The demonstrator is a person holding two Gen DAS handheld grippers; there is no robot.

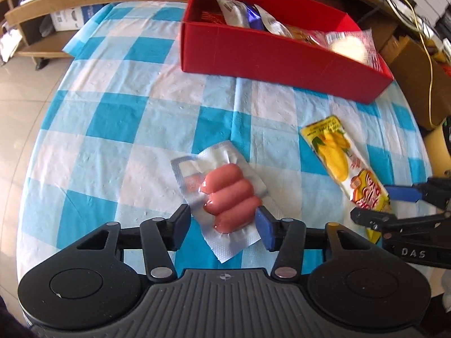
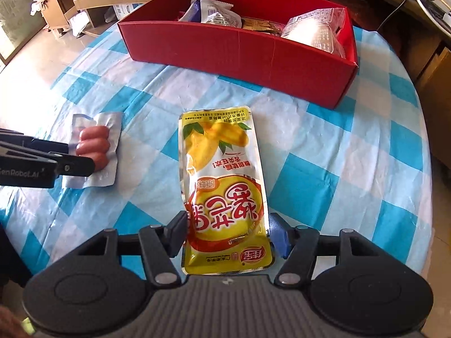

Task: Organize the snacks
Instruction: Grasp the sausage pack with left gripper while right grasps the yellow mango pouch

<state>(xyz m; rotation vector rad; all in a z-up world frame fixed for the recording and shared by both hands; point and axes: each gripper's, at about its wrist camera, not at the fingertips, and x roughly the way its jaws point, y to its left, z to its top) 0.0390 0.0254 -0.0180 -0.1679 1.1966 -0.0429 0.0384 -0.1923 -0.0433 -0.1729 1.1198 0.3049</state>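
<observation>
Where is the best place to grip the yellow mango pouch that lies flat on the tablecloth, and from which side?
Probably across its narrow width at the near end, from above. The mango pouch lies flat and long, and the right claw already straddles that end, one finger at each long edge.

A thin, crinkled blue-and-white checked plastic cloth [image 1: 118, 118] covers the surface, bearing a matt red cardboard box [image 1: 267, 56], a glossy yellow foil mango pouch [image 2: 222, 174] and pink sausages in shiny clear film [image 1: 228, 194].

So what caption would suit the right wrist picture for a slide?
Right tool straddling a yellow mango snack pouch on the checked tablecloth, red snack box beyond.
</observation>
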